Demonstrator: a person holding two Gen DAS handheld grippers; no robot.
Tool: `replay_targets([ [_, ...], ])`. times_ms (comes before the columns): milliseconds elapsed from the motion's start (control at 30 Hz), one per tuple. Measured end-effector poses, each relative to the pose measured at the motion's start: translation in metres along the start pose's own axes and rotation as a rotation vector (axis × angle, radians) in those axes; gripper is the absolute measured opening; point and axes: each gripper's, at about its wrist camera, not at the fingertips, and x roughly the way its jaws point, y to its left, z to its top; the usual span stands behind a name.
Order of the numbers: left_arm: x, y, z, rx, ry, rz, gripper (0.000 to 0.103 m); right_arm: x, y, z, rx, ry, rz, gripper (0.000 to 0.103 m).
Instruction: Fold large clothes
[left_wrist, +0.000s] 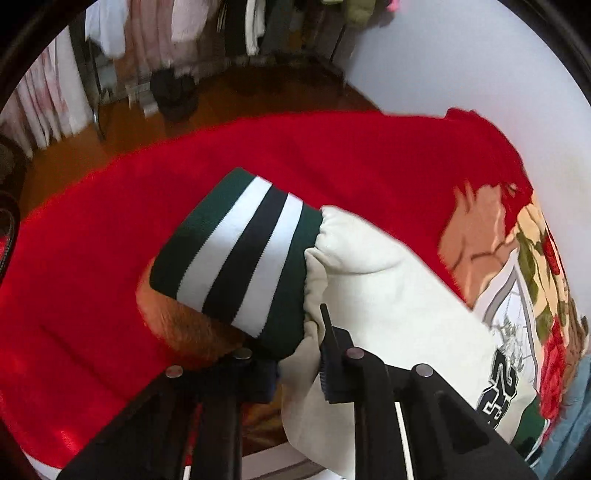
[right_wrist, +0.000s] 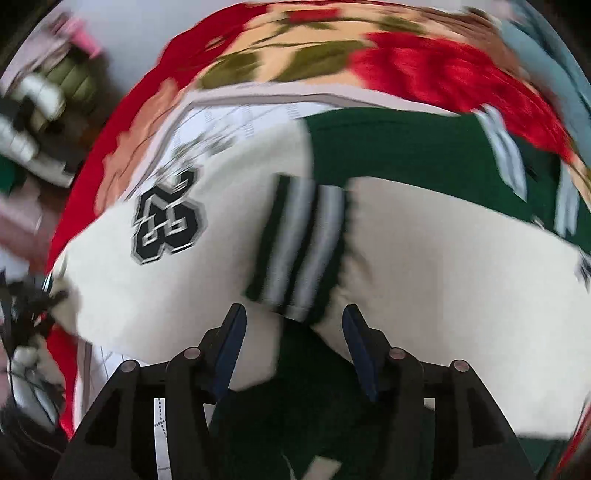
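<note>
A green-and-cream varsity jacket (right_wrist: 406, 155) lies spread on a red floral blanket (left_wrist: 332, 155), midway through a fold, its two cream sleeves drawn in across the green body. In the left wrist view, the left gripper (left_wrist: 295, 369) is clenched on the cream sleeve (left_wrist: 388, 295) just behind its striped cuff (left_wrist: 236, 251), the cloth bunched between the near-closed pads, the cuff resting over the blanket's red field near the edge that faces the clothes rack (left_wrist: 184, 55). In the right wrist view, blurred by motion, the right gripper (right_wrist: 293, 354) hangs with its jaws standing apart above the other cuff (right_wrist: 299, 247), nothing pressed between them; the cuff sits at the middle of the jacket, beside the sleeve bearing the number patch (right_wrist: 170, 221).

The step in hand looks to be the laying-in of the sleeves. Done well, it likely calls for the left claw to carry its cuff across the jacket's body until the sleeve lies flat and straight, then let go only once the cloth is down, so the padded sleeve does not spring back. The right claw, free, would best press or smooth the sleeve already laid, keeping it from sliding as the other arrives. The thick, puffy cloth may resist a crisp crease; the loose blanket beneath could ruck up if the sleeve is dragged rather than lifted.
</note>
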Motion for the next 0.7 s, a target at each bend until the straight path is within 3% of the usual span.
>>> replay_targets([
  [100,-0.036,-0.032,0.005,0.113,-0.111,0.038,0.012,-0.014,-0.016,0.005,0.067,-0.052,-0.030,0.072],
  [167,-0.063,-0.059,0.005,0.206,-0.189,0.057,0.012,-0.022,-0.024,0.006,0.085,-0.082,-0.093,0.073],
  [300,-0.117,-0.116,-0.006,0.365,-0.303,0.035,0.012,-0.010,-0.038,0.012,0.097,-0.017,-0.216,0.074],
  [367,-0.144,-0.138,-0.017,0.438,-0.328,0.008,0.012,0.000,-0.047,0.015,0.097,0.028,-0.245,0.073],
  [567,-0.207,-0.226,-0.067,0.605,-0.351,-0.135,0.012,-0.016,-0.097,0.012,0.215,0.005,-0.143,0.073],
  [700,-0.234,-0.301,-0.143,0.746,-0.287,-0.267,0.011,-0.035,-0.163,-0.011,0.344,0.011,-0.098,0.073],
])
